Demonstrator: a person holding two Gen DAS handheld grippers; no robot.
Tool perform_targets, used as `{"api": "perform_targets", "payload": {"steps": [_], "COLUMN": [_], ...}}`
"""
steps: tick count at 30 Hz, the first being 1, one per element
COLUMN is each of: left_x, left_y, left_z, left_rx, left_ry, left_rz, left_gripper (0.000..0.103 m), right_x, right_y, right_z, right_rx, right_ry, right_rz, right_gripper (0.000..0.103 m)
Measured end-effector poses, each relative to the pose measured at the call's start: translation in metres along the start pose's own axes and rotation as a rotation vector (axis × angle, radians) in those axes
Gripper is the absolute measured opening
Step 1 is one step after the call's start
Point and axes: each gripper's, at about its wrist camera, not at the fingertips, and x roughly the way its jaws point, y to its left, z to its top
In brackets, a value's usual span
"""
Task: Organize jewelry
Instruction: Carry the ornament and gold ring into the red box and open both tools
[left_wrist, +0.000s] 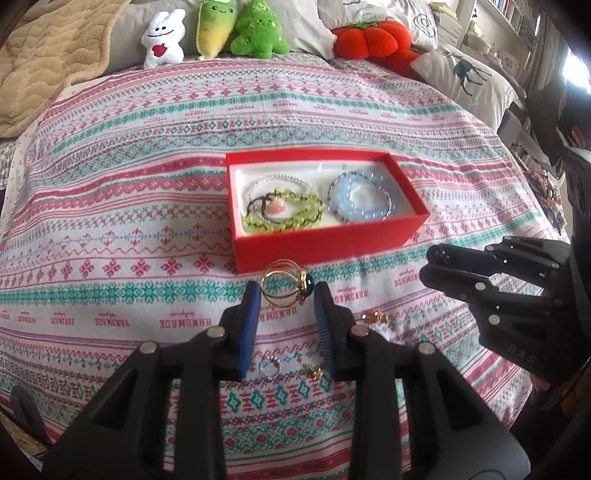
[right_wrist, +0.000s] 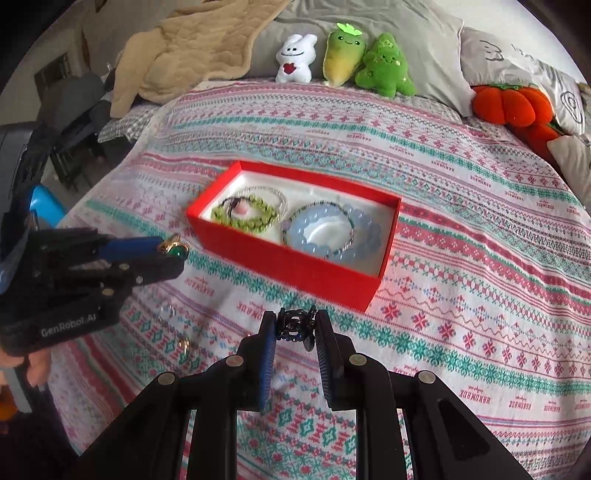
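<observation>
An open red box (left_wrist: 325, 238) (right_wrist: 288, 267) with a white lining lies on the patterned bedspread and holds green, white and blue bead bracelets (left_wrist: 284, 212). My left gripper (left_wrist: 288, 293) (right_wrist: 173, 251) is shut on a gold ring with a green stone (left_wrist: 286, 288) (right_wrist: 177, 249), just in front of the box's near left side. My right gripper (right_wrist: 295, 326) (left_wrist: 430, 264) is shut on a small black hair claw clip (right_wrist: 295, 325), in front of the box's near right corner. Small gold and silver rings (left_wrist: 269, 367) lie on the spread under the left gripper.
Plush toys (left_wrist: 162, 38) and an orange pumpkin cushion (left_wrist: 369, 37) line the head of the bed. A beige blanket (left_wrist: 44, 62) lies at the back left. Pillows (left_wrist: 469, 79) sit at the right. More small gold pieces (left_wrist: 375, 316) lie near the front.
</observation>
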Motion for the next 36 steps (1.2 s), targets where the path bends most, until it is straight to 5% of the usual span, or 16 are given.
{"api": "perform_targets", "payload": {"steps": [12,36], "left_x": [0.010,0.050], "left_y": [-0.004,-0.003], "left_z": [0.034,0.058], "left_rx": [-0.043,-0.061], "left_ry": [-0.052,-0.085], "left_rz": [-0.017,0.071], "left_gripper": [0.032,0.033], "right_x": [0.006,0.048], "right_y": [-0.023,-0.054], "right_z": [0.036,0.051], "right_rx": [0.107,0.219], "right_ry": [-0.068,-0.023], "right_rz": [-0.014,-0.008], "right_gripper": [0.021,0.021]}}
